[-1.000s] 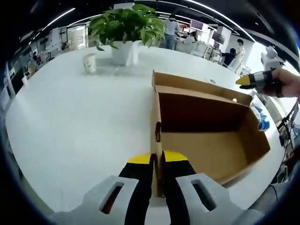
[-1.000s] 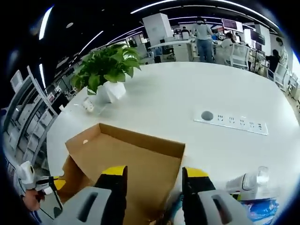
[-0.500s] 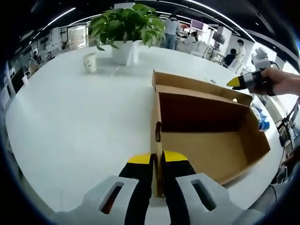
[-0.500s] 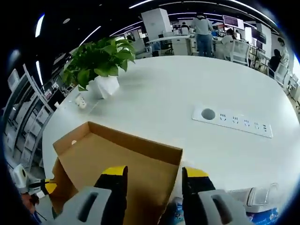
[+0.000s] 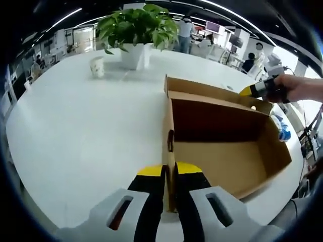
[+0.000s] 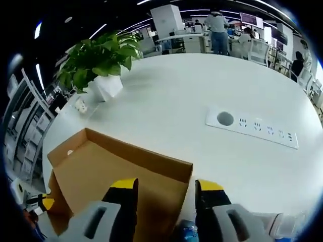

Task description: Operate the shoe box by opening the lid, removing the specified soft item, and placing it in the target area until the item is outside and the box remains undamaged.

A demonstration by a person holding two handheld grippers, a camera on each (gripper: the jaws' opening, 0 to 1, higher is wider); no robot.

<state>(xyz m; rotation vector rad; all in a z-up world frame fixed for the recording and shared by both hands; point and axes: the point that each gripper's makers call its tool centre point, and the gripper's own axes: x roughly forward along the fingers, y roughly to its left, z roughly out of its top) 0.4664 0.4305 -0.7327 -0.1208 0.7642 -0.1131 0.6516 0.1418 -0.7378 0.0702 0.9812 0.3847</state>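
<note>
Shoe box point(image 5: 222, 146) cardboard is sitting pinched between the jaws of your left gripper point(image 5: 169, 174), which are pressing together on the top edge of its near end wall, so the box is lying open on the white table point(image 5: 75, 131) directly ahead of that hand. Your right gripper point(image 6: 164, 187) is hovering with its jaws spread apart and nothing between them, above the raised lid flap point(image 6: 121, 166); in the left gripper view the right gripper point(image 5: 252, 89) is reaching in from the right, its yellow tip just at the far rim of the box. Inside, you are looking at bare brown floor, while the near corner behind the pinched wall is hiding from you, so I cannot tell whether anything is lying there. One blue soft item point(image 5: 282, 130) is peeking out just beyond the far end wall of the box, mostly covered by that wall; in the right gripper view a bit of blue point(image 6: 187, 233) is showing between your jaws, too cut off to make out. To the left of the box the table is running wide and open. Farther off, one potted plant point(image 5: 136, 30) and one small cup point(image 5: 97, 67) are standing near the table's far edge, well apart from the box, and one power strip point(image 6: 252, 126) is lying flush in the tabletop.
</note>
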